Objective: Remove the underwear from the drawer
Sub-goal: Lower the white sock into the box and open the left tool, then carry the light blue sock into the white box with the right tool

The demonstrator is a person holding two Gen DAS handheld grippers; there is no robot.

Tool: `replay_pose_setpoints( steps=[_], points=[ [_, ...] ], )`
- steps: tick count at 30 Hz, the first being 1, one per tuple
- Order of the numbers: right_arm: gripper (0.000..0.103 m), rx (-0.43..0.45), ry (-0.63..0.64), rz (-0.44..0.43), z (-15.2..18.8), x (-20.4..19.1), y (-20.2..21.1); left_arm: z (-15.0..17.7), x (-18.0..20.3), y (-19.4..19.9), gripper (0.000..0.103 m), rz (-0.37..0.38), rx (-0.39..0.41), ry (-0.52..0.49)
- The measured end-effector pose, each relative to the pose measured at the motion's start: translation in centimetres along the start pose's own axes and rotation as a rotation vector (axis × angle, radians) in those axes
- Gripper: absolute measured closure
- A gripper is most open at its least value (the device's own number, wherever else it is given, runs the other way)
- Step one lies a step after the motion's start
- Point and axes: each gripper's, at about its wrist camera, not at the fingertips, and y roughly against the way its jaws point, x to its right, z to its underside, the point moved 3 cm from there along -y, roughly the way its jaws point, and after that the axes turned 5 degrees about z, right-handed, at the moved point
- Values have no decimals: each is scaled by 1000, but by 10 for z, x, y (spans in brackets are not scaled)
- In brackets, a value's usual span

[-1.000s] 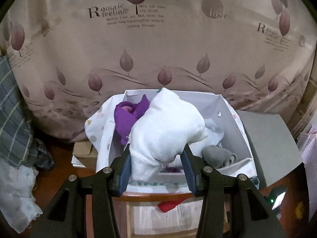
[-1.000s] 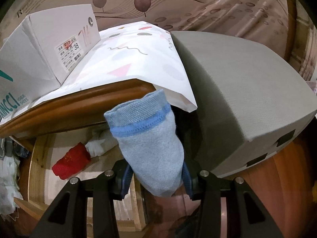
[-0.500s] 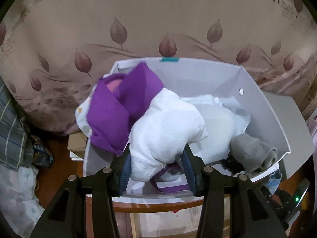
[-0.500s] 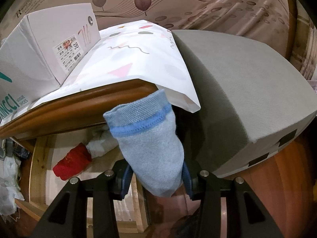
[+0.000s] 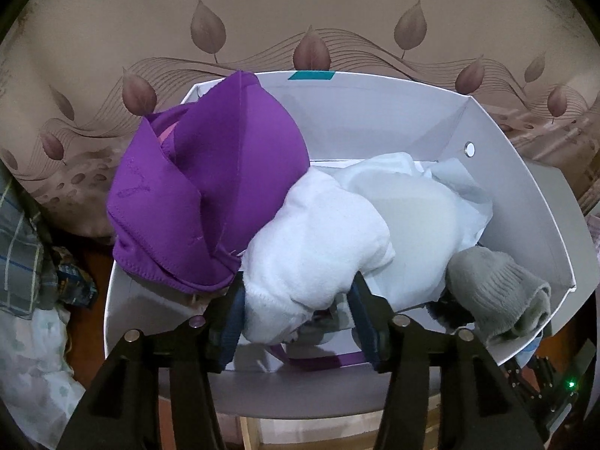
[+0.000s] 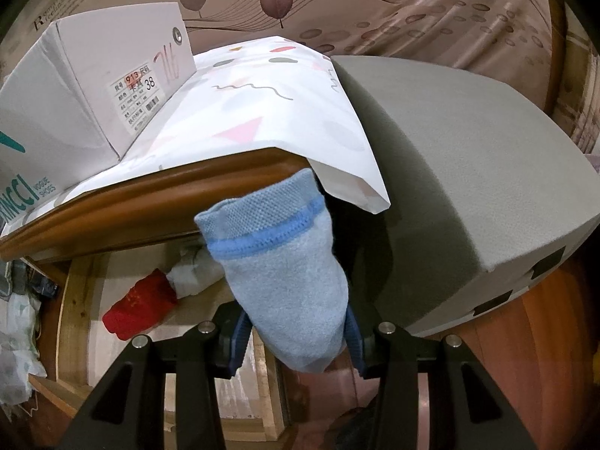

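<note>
Loosening the left gripper [image 5: 296, 322] around the white sock [image 5: 315, 247], jaws just now opening with the sock between them, seemingly dropping it into the shoebox [image 5: 525, 195] beside the purple bra [image 5: 202, 195] and grey sock [image 5: 495, 292], likely gathering removed pieces together. Clenching the right gripper [image 6: 296, 333] on the blue sock [image 6: 285, 281], holding it just below the tabletop edge, probably awaiting its turn. Leaving a red sock [image 6: 138, 307] lying in the open drawer [image 6: 75, 300].
</note>
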Motion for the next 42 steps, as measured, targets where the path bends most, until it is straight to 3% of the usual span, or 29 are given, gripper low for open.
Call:
replay_pose_setpoints(
  steps=[8, 10, 12, 21, 29, 36, 42],
  points=[
    [60, 3, 0, 1, 0, 0, 1, 3, -2, 23, 43, -3, 79, 32],
    [60, 5, 4, 3, 0, -1, 1, 4, -3, 36, 37, 3, 127, 42],
    [60, 5, 5, 1, 0, -1, 1, 6, -4, 51, 23, 4, 172, 41],
    [60, 22, 23, 16, 2, -3, 3, 39, -9, 89, 18, -25, 255, 32],
    [60, 53, 57, 3, 4, -8, 10, 109, -22, 88, 14, -240, 312, 17],
    [60, 49, 82, -18, 6, -12, 18, 171, -50, 42, 13, -302, 233, 88],
    [60, 53, 63, -44, -13, -9, 46, 198, -74, 17, 13, -394, 225, 156]
  ],
)
